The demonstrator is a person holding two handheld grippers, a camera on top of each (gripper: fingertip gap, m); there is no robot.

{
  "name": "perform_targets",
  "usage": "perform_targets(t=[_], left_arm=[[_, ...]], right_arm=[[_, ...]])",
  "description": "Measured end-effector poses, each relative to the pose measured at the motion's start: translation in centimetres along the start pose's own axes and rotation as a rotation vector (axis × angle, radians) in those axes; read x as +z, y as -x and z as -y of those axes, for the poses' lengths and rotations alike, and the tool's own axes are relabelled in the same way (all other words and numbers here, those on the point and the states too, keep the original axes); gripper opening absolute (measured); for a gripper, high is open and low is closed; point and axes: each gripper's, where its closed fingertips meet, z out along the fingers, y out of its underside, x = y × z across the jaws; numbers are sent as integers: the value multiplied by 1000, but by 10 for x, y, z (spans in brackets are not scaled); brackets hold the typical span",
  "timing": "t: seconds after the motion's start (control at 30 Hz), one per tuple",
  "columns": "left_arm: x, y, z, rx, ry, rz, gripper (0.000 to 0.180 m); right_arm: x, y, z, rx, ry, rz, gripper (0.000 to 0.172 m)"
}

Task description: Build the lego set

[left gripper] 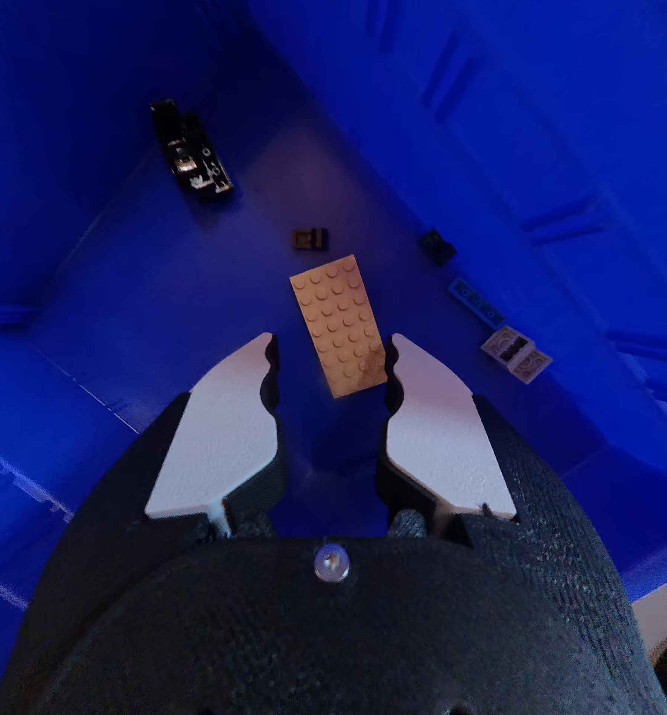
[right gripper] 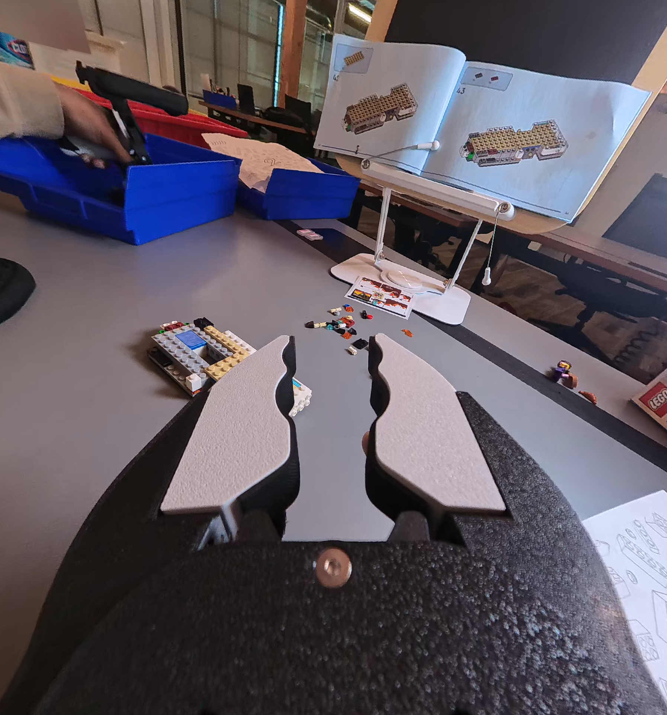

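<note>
Only your left gripper (left gripper: 331, 348) sees inside the blue bin (left gripper: 478, 116): its jaws stand wide over a tan studded plate (left gripper: 337, 325), gripping nothing. Your right gripper (right gripper: 331, 348) hovers half open and bare above the grey table (right gripper: 169, 271), its finger hiding part of the brick model (right gripper: 200, 352)

Beyond the grey table (right gripper: 169, 271) stand a wooden post (right gripper: 293, 50), tall windows (right gripper: 231, 46) letting in daylight, dark desks (right gripper: 254, 116) and a patterned carpet (right gripper: 537, 282).
</note>
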Motion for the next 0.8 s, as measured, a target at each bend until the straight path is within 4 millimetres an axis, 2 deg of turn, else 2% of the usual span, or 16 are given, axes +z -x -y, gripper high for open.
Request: perform_targets(t=[0.1, 0.17, 0.33, 0.4, 0.47, 0.53, 0.6, 0.63, 0.7, 0.8], left_arm=[[5, -8, -1, -12, 11, -36, 53], [5, -11, 0, 11, -2, -42, 38], [3, -11, -1, 66, -29, -38, 35], [-12, -14, 4, 104, -103, -25, 35], [-52, -30, 24, 147, -280, -29, 35], [-104, -65, 41, 228, -457, -43, 35], [-146, -121, 46, 359, -590, -100, 35], [-158, -151, 43, 421, -619, -136, 35], [-158, -219, 25, 572, -595, -258, 35], [-126, -303, -15, 750, -469, -446, 35]], right_arm=[[0, 1, -1, 0, 4, 4, 36], [1, 2, -1, -1, 9, 8, 36], [-2, 3, 3, -17, 1, 7, 35], [-3, 3, 6, -20, -5, 3, 34], [-4, 3, 7, -24, -11, 1, 34], [-3, 3, 6, -22, -8, 2, 34], [-1, 5, 3, -16, 3, 14, 34], [0, 6, 2, -17, 8, 19, 34], [1, 8, -1, -26, 19, 27, 34], [1, 10, -1, -34, 26, 31, 34]])
